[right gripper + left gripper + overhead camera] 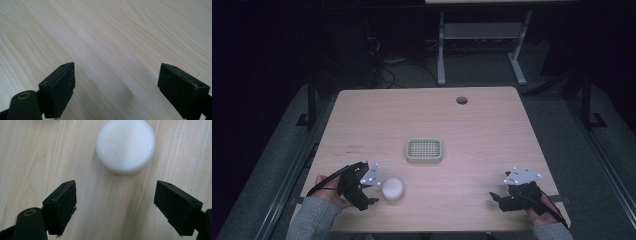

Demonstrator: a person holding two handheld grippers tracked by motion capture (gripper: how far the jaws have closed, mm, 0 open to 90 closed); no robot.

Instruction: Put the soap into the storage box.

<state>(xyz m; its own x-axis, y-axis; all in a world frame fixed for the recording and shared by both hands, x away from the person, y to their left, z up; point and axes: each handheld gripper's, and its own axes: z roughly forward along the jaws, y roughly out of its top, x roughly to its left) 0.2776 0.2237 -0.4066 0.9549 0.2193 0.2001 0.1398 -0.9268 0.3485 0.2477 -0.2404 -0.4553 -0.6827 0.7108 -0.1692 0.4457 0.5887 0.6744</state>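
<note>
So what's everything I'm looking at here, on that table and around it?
white round object: one, white, near table edge, just ahead of the left gripper
small basket: one, pale, grid-bottomed, table middle
table: one, light wood, with a round hole at the far edge
second table frame: one, grey, on the floor behind
left gripper: one, black, jaws open, short of the white object
right gripper: one, black, jaws open over bare wood

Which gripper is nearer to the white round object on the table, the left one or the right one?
Left. The left gripper sits just beside the white round object, jaws open toward it. The right gripper is far across the table.
</note>
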